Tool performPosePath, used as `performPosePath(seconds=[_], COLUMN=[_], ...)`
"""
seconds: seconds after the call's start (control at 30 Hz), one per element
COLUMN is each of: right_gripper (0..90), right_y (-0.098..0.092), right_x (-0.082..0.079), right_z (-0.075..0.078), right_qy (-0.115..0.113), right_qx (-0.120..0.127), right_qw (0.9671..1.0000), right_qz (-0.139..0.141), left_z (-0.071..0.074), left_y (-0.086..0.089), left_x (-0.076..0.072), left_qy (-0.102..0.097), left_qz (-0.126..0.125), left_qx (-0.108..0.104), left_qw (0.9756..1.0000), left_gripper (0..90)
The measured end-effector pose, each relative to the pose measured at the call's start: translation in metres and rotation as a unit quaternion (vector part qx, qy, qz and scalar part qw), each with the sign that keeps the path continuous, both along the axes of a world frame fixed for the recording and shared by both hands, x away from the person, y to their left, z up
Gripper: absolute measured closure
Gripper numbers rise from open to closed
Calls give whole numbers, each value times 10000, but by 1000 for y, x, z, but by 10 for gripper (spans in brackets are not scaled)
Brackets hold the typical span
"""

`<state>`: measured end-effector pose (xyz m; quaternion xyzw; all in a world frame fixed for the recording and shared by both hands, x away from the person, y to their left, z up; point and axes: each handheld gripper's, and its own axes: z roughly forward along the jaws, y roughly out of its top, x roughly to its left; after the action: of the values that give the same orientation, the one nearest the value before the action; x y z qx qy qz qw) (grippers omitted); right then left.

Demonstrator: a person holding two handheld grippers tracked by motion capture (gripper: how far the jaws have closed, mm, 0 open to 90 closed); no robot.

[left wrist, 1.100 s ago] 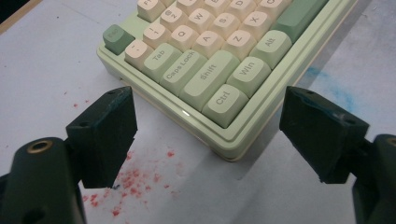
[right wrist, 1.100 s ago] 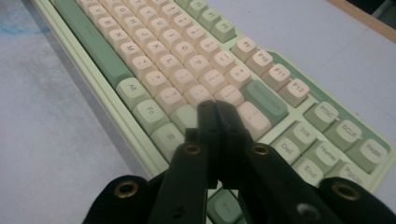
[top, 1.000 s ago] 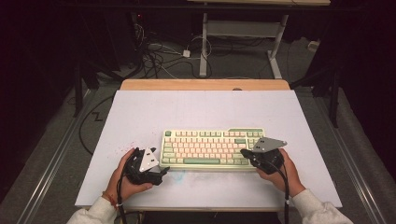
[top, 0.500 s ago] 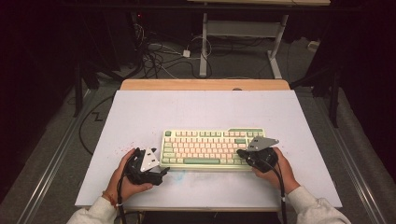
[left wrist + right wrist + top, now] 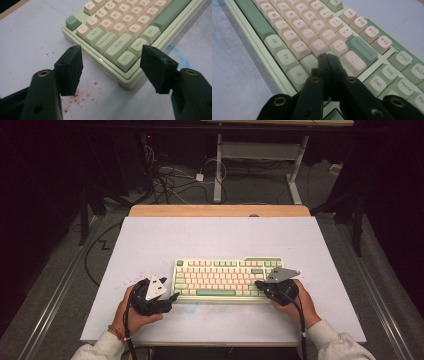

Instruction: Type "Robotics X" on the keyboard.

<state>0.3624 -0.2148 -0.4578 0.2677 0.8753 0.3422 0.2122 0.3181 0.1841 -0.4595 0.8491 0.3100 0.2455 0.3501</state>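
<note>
Now the left tongs (image 5: 111,72), spread but just closing, reach for the keyboard (image 5: 227,279) corner; the right tongs (image 5: 328,60), pressed together, touch keys. Next: pinch gently.

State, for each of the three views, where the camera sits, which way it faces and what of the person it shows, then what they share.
High view: above the person's side, looking forward and down at the white table; both hands and sleeves show.
Left gripper view: on the left hand-held gripper, facing the keyboard's Ctrl corner; open jaws just closing, nothing between.
Right gripper view: on the right hand-held gripper, shut, over the keys near Backspace.
Shared: the pale green and cream keyboard.
</note>
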Motion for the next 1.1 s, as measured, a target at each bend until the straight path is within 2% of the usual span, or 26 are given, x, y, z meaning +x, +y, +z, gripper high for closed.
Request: performPosePath(seconds=[0.07, 0.1, 0.17, 0.2, 0.27, 0.33, 0.4, 0.5, 0.73, 0.9, 1.1], right_gripper=[900, 900, 900, 900, 900, 900, 900, 900, 900, 900, 900], right_y=[0, 0, 0, 0, 0, 0, 0, 0, 0, 0, 1], right_x=[0, 0, 0, 0, -1, -1, -1, -1, -1, -1, -2], right_z=[0, 0, 0, 0, 0, 0, -1, -1, -1, -1, -1], right_qy=[-12, -12, -7, -7, -23, -11, 0, -19, -22, -35, -48], right_qx=[-4, 7, 3, 4, 0, -3, 13, 4, 10, -3, -20], right_qw=[10000, 10000, 10000, 10000, 10000, 10000, 10000, 10000, 10000, 10000, 10000], right_qz=[-1, -8, -13, -16, -9, -12, -31, -20, -25, -24, -19], left_z=[1, 2, 3, 3, 5, 7, 8, 11, 17, 22, 24], left_y=[2, 2, 4, 4, 5, 6, 5, 2, -6, -14, -24], left_x=[0, 1, 1, 2, 3, 4, 5, 7, 14, 22, 28], left_qy=[62, 18, 126, 144, 190, 231, 257, 303, 391, 568, 595], left_qz=[3, -10, -45, -46, -73, -77, -155, -220, -279, -387, -467], left_qx=[-101, -98, -183, -199, -244, -286, -261, -190, -66, -73, -34], left_qw=[9999, 9999, 9997, 9997, 9995, 9993, 9992, 9991, 9988, 9976, 9971], left_gripper=[407, 418, 514, 531, 643, 719, 800, 870, 874, 873, 870])
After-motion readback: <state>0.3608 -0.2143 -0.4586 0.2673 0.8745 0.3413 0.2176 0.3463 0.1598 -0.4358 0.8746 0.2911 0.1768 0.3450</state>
